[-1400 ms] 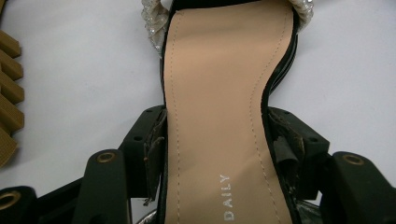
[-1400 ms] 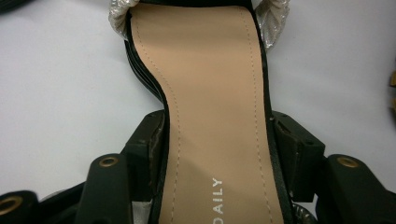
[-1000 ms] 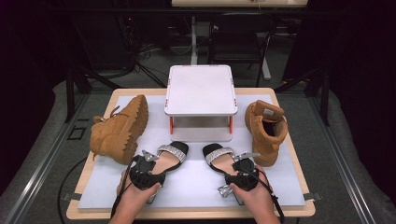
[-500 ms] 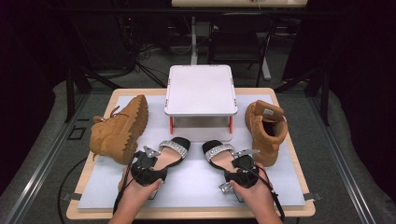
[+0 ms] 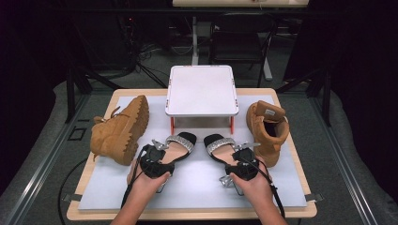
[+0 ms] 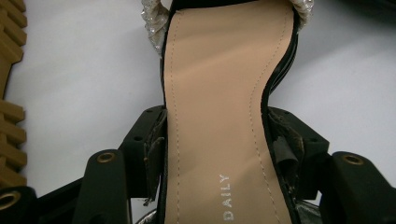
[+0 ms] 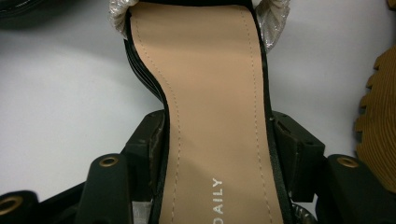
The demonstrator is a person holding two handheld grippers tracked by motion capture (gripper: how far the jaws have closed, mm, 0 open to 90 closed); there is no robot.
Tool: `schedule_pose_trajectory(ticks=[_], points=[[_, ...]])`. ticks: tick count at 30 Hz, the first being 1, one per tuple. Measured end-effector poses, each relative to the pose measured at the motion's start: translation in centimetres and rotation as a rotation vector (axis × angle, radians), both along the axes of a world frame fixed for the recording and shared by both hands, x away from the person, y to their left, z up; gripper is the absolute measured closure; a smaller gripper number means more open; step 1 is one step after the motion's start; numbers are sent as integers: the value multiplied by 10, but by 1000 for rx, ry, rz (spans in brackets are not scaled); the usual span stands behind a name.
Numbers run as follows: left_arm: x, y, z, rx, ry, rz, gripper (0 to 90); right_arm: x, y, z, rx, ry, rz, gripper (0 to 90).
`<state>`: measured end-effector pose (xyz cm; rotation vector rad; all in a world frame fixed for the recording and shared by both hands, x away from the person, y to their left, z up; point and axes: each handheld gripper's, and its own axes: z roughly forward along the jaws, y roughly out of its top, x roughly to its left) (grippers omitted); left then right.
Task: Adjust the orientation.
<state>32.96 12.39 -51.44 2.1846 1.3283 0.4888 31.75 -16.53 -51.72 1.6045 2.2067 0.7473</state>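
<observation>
Two black sandals with tan insoles and silver toe straps lie side by side in front of the white stand, toes pointing away. My left gripper [image 5: 159, 154] is shut on the left sandal [image 5: 178, 145] at its narrow waist. In the left gripper view the jaws of my left gripper [image 6: 219, 147] press both edges of the left sandal's insole [image 6: 219, 93]. My right gripper [image 5: 238, 157] is shut the same way on the right sandal [image 5: 218, 144]. The right sandal's insole [image 7: 210, 93] runs between the jaws of my right gripper [image 7: 217, 144].
A white raised stand [image 5: 201, 91] on red legs sits at the back middle of the table. A tan boot [image 5: 119, 131] lies on its side at the left. Another tan boot [image 5: 266, 129] stands upright at the right, close to the right sandal.
Both grippers have carried their sandals a little way forward, away from the person and toward the stand. The left one has also drifted slightly right.
</observation>
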Motion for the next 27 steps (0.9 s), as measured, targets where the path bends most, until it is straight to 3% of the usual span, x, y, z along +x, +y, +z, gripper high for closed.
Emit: schedule_pose_trajectory(ticks=[19, 27], points=[[29, -15, -2, -10, -5, 18, 407, 30, 9, 0, -8, -5, -25, 415], [35, -20, -7, 9, -8, 32, 407, 40, 13, -2, -16, -13, -41, 415]])
